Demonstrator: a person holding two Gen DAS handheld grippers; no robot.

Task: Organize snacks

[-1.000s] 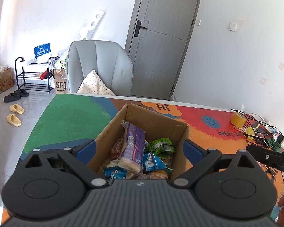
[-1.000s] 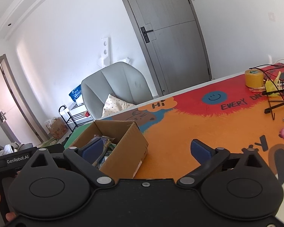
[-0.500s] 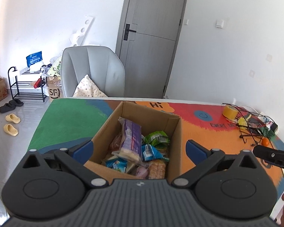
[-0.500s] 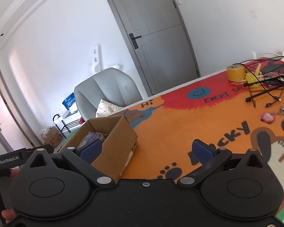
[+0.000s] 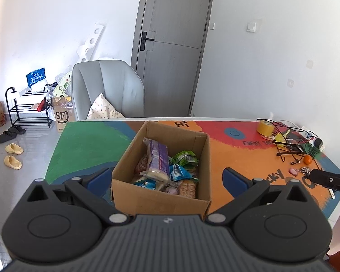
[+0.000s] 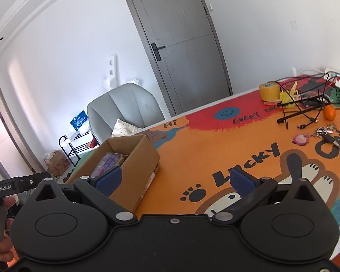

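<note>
From the left wrist, the left gripper hangs over the near wall of the cardboard box, jaws wide apart and empty; snack packets fill the box — a purple pack on top. From the right wrist, the right gripper is likewise spread and empty, the box at its left finger — possibly touching.

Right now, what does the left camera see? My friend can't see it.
An open cardboard box full of snack packets, a purple packet on top, sits on a colourful table. The open left hand-held gripper hovers before it, empty.
</note>
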